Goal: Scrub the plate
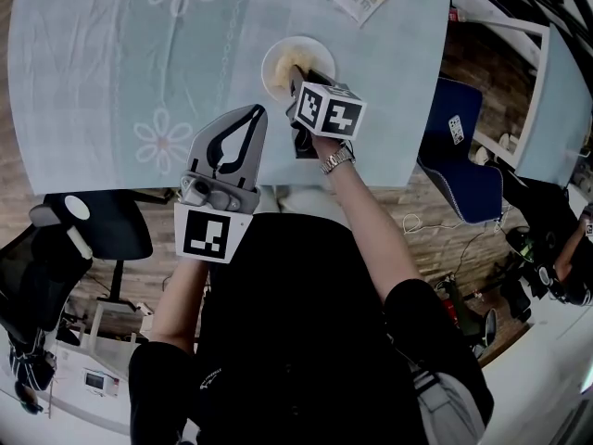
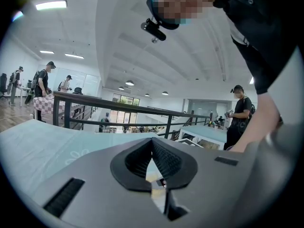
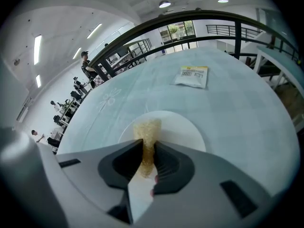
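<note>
My right claw [image 3: 148,145] grips a yellow sponge [image 3: 147,127] over the plate [image 3: 186,133]. My left claw [image 2: 152,140] is closed, empty. The packet [image 3: 191,76] label is unreadable.

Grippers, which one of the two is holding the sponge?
The right gripper: its fingers are shut on the yellowish sponge over the white plate. The left gripper is shut on nothing, nearer the table edge.

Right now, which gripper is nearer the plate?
Right. The right gripper holds a sponge over the plate; the left gripper hangs apart from it, shut and empty, by the table's near edge.
</note>
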